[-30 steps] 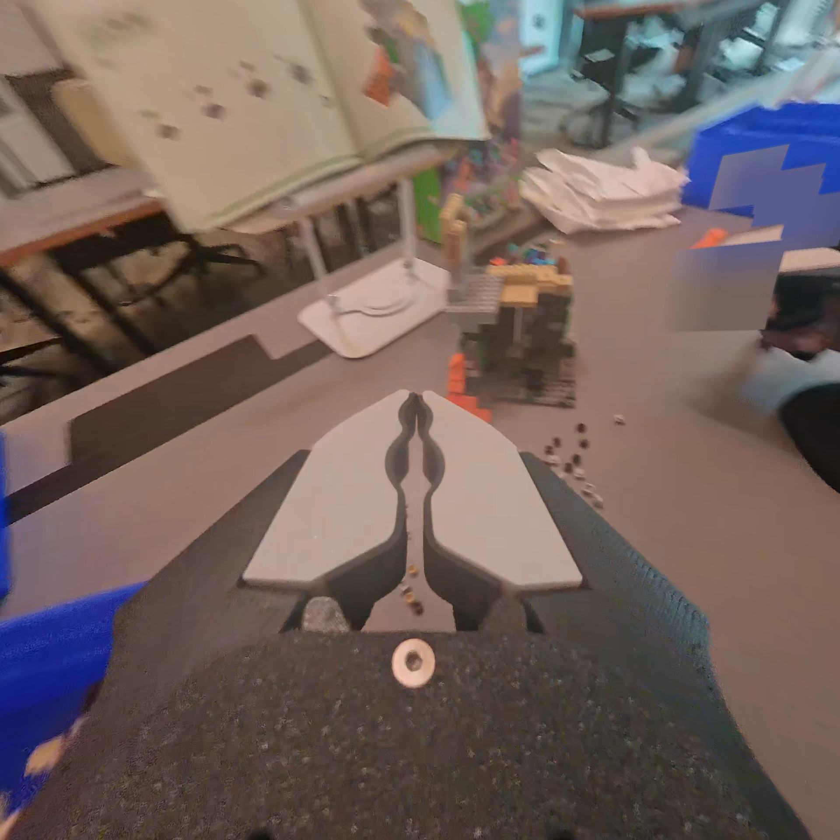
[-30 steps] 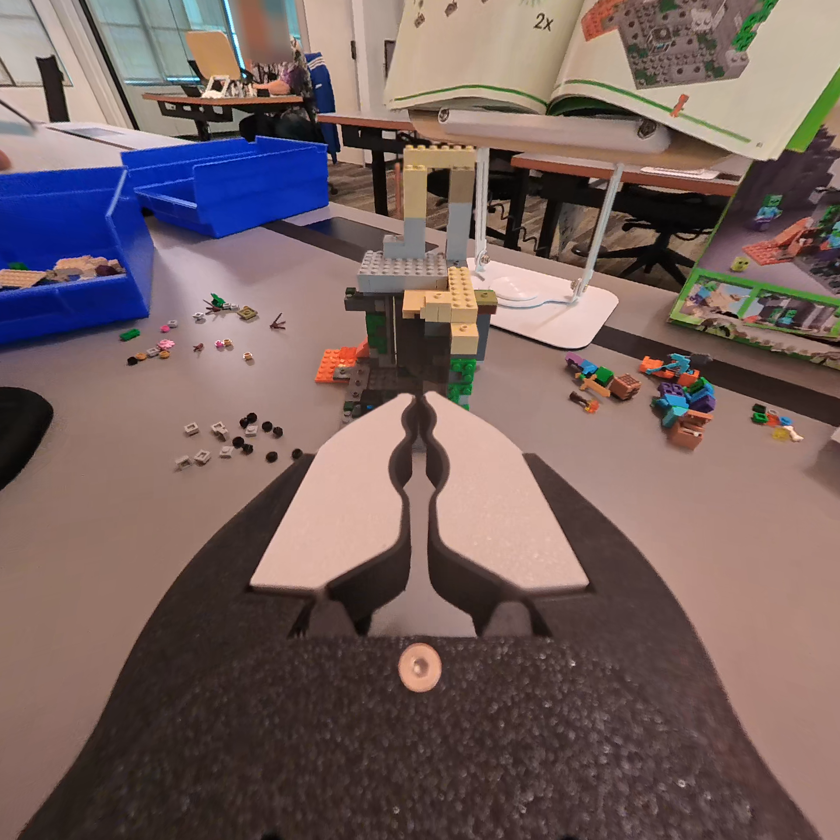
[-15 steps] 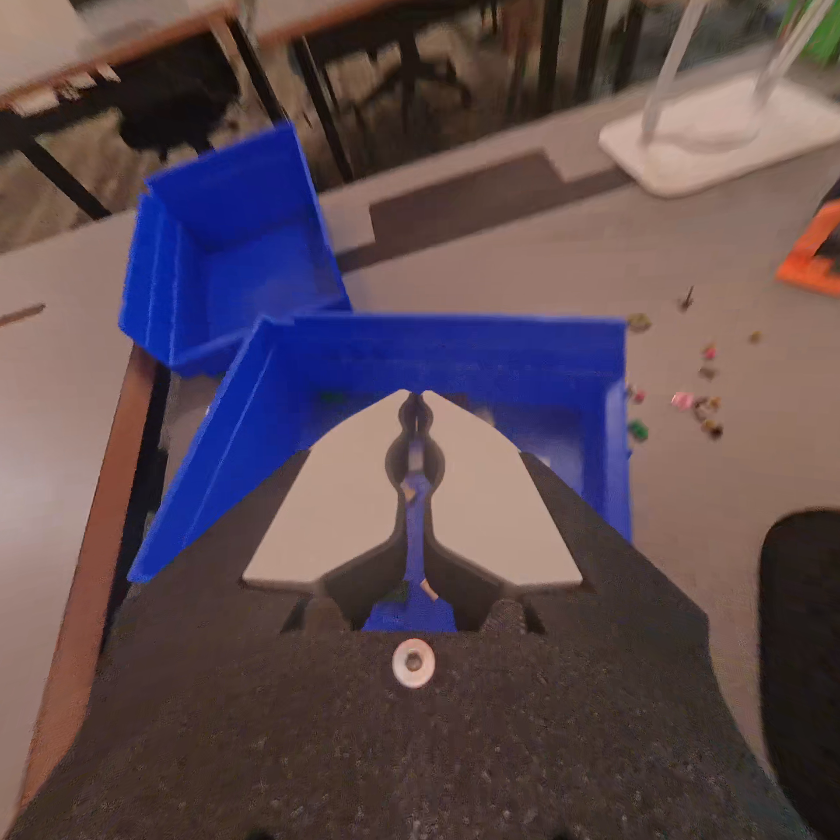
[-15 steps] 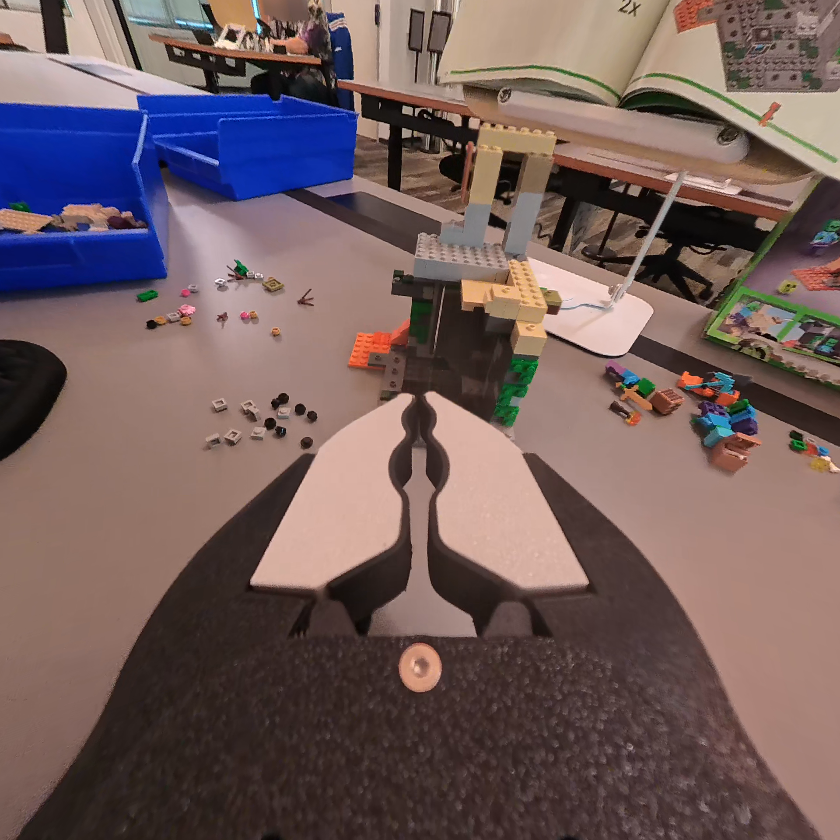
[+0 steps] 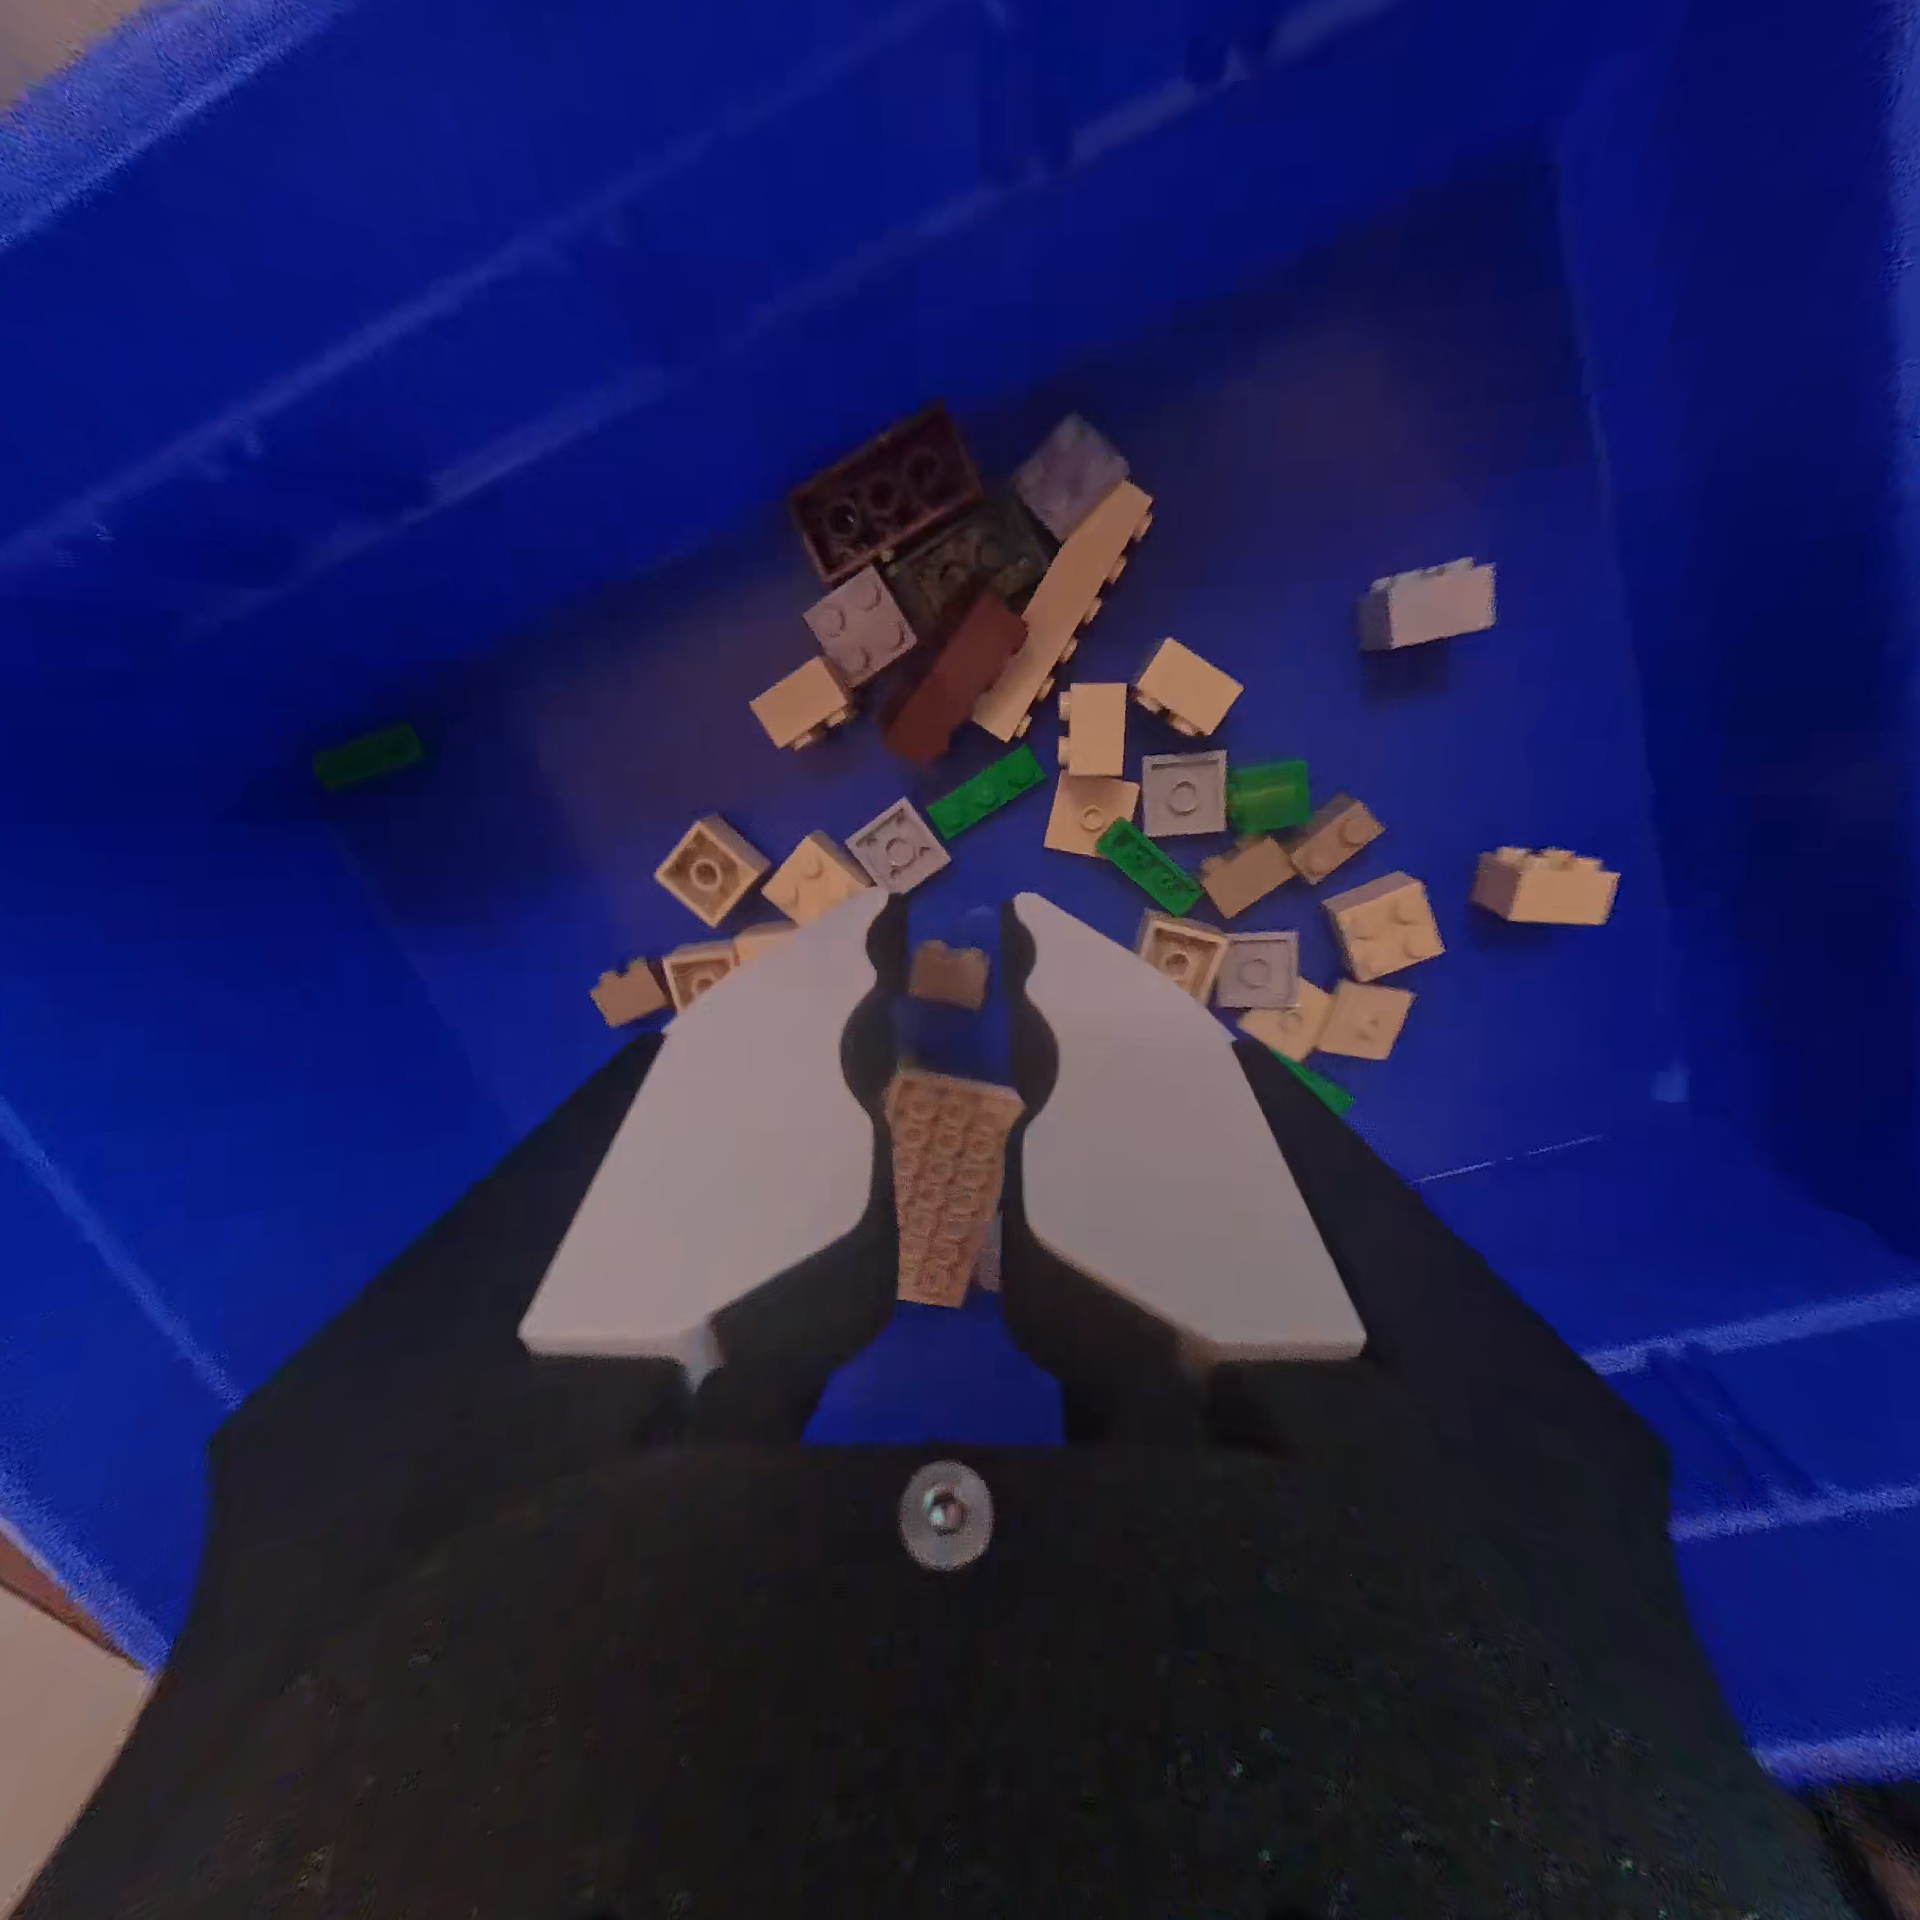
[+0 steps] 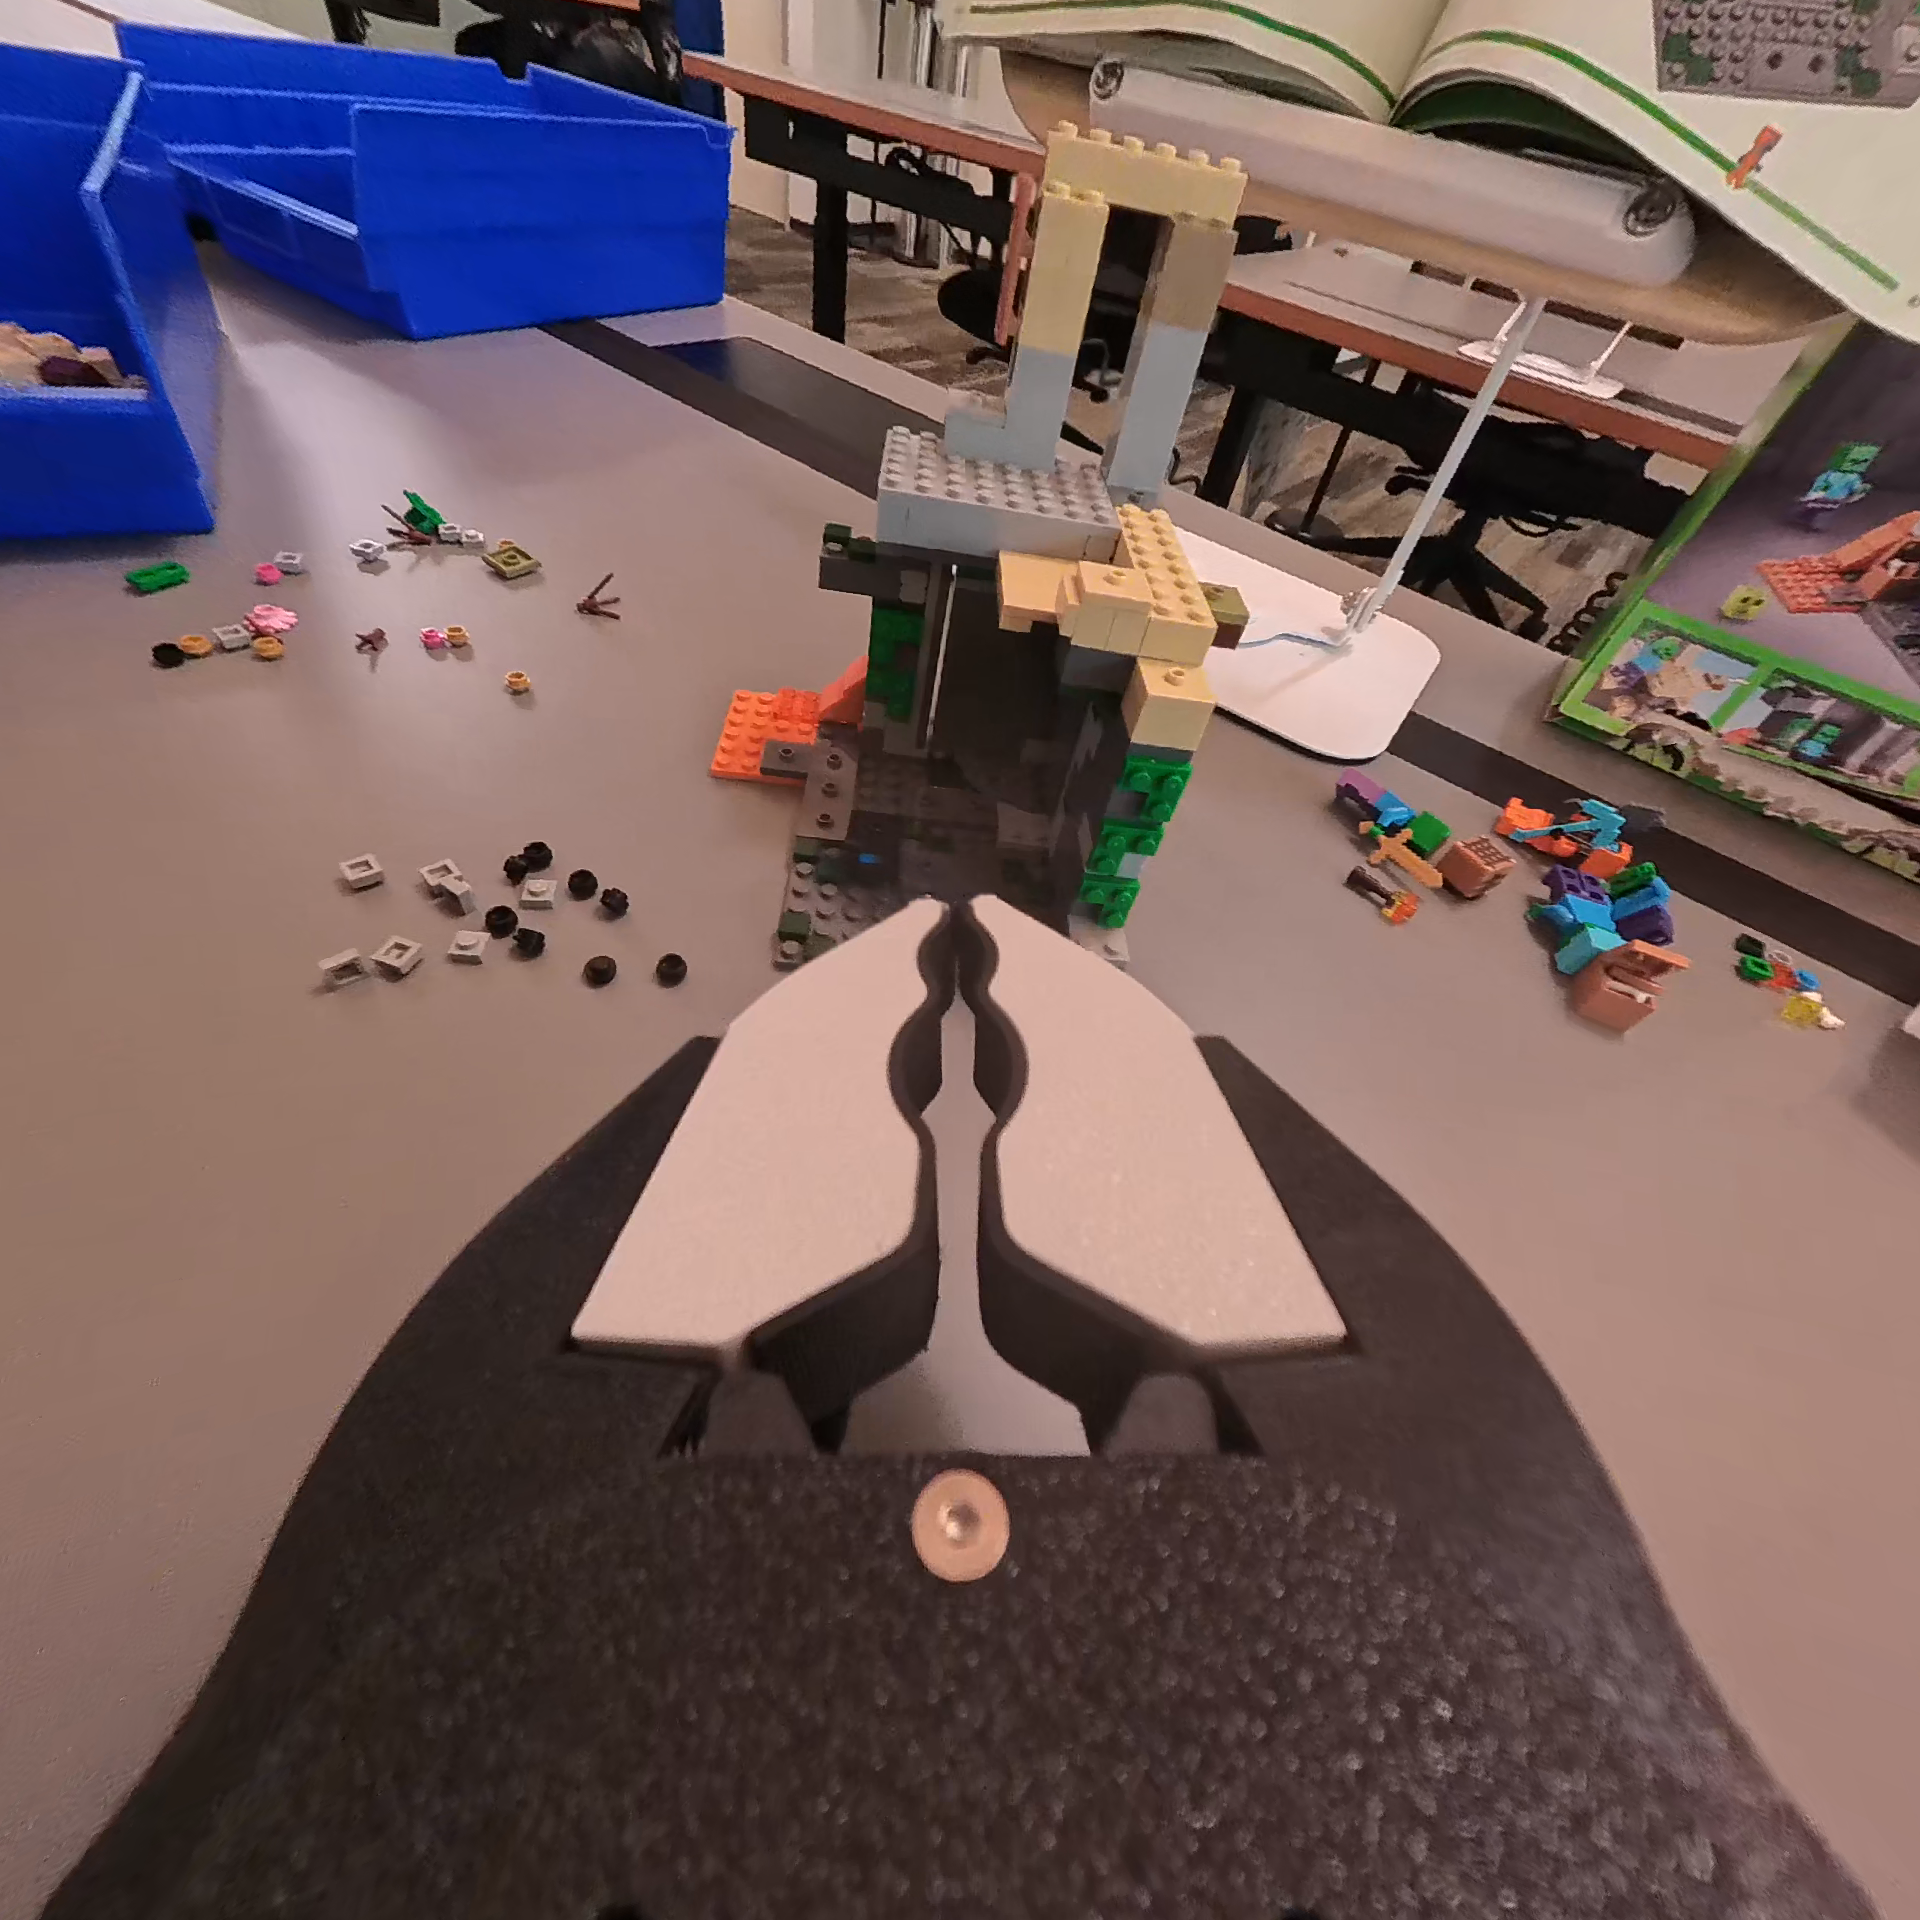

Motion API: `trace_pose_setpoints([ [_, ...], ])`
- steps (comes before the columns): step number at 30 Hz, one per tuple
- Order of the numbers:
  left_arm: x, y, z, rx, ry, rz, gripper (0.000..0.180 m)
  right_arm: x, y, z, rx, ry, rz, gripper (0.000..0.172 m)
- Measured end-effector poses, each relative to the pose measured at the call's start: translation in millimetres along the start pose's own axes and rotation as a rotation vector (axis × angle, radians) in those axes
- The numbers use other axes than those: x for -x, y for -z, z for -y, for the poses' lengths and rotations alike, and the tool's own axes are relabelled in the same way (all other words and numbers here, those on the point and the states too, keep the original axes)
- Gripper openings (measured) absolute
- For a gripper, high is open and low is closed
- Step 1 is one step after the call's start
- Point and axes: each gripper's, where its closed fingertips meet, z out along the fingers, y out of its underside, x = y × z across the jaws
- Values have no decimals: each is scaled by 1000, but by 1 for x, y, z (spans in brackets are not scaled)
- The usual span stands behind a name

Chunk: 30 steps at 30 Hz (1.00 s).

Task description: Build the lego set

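Blue bin (image 5: 520, 312) holds scattered tan, grey, green bricks (image 5: 1091, 727).

no writing can be read anywhere in these views.

The open book (image 6: 1558, 62) is cut off by the top edge; the blue bin (image 5: 416, 312) walls are blurred.

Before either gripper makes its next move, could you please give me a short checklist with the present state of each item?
1. Left gripper inside the blue bin, above the loose bricks: ok.
2. Left fingers apart: ok.
3. Small tan brick between them gripped: not ok, gaps show.
4. Tan studded plate below them touched: cannot tell.
5. Right gripper shut, nothing held: ok.
6. Right gripper clear of the brick model: cannot tell.
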Motion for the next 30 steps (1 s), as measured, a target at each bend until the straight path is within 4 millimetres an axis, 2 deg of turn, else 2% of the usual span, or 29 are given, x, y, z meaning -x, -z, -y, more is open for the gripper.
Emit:
trace_pose_setpoints([
  [1,1,-5,0,25,-39,-2,17,-1,-1,-1,5,-1,-4,0],
  [6,9,-22,-3,109,-105,-16,20,-5,-3,-7,27,-4,-19,0],
  [13,14,-28,-3,140,-114,-14,22,-9,-4,-11,33,-14,-25,0],
  [17,17,-25,-2,130,-82,19,21,-9,-3,-9,23,-19,-18,0],
  [20,8,-6,14,11,-32,11,21,-10,1,-4,3,-18,-16,0],
  [22,-13,18,44,-145,-32,-20,21,-10,3,0,-15,-19,-10,0],
  [24,-50,48,88,-351,-55,-84,21,-4,5,5,-31,-17,16,0],
  [27,-129,93,157,-668,-107,-261,21,14,3,15,-54,20,88,0],
  [30,-213,126,209,-930,-166,-499,21,45,4,30,-94,78,215,2],
])
